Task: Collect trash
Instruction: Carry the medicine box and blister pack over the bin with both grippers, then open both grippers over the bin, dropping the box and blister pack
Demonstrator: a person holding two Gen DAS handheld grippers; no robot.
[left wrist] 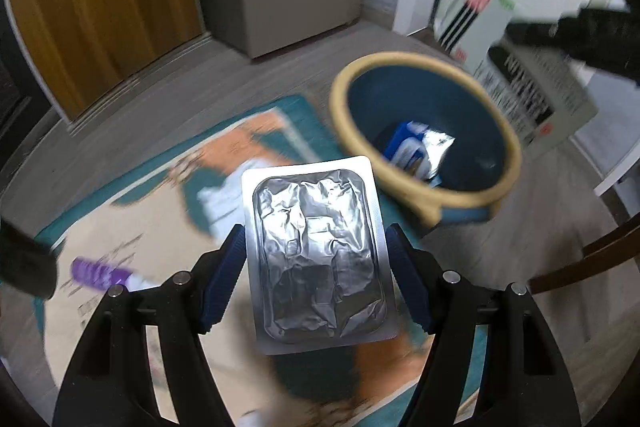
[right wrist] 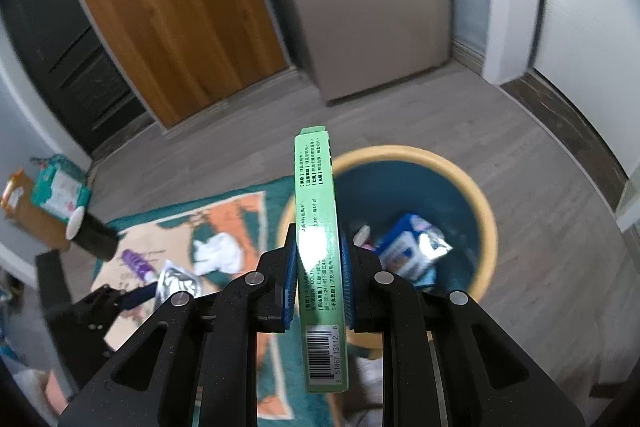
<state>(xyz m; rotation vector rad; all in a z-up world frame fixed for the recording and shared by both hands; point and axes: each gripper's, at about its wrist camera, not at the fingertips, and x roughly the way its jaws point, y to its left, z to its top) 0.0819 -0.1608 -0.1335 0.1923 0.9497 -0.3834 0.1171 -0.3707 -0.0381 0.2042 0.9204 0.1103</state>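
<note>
My left gripper [left wrist: 316, 233] is shut on a silver foil blister pack [left wrist: 316, 267], its blue pads pressing the pack's two long edges above the rug. The blue bin with a yellow rim [left wrist: 420, 67] stands just beyond, to the right, with a blue-and-white packet [left wrist: 416, 147] inside. My right gripper [right wrist: 319, 231] is shut on a flat green box [right wrist: 314, 179] held on edge over the near side of the bin [right wrist: 480, 195]. In the left wrist view that box [left wrist: 532, 95] hangs above the bin's far right rim. On the rug lie a purple tube [right wrist: 136, 261] and a crumpled white tissue [right wrist: 216, 251].
A teal and orange rug [right wrist: 240, 203] covers the floor left of the bin. A dark cylinder with a white cap [right wrist: 92, 231] and a wipes pack [right wrist: 60, 191] sit at the far left. A wooden cabinet [right wrist: 180, 27] and a grey unit [right wrist: 360, 7] stand behind. A chair leg [left wrist: 592, 259] crosses at right.
</note>
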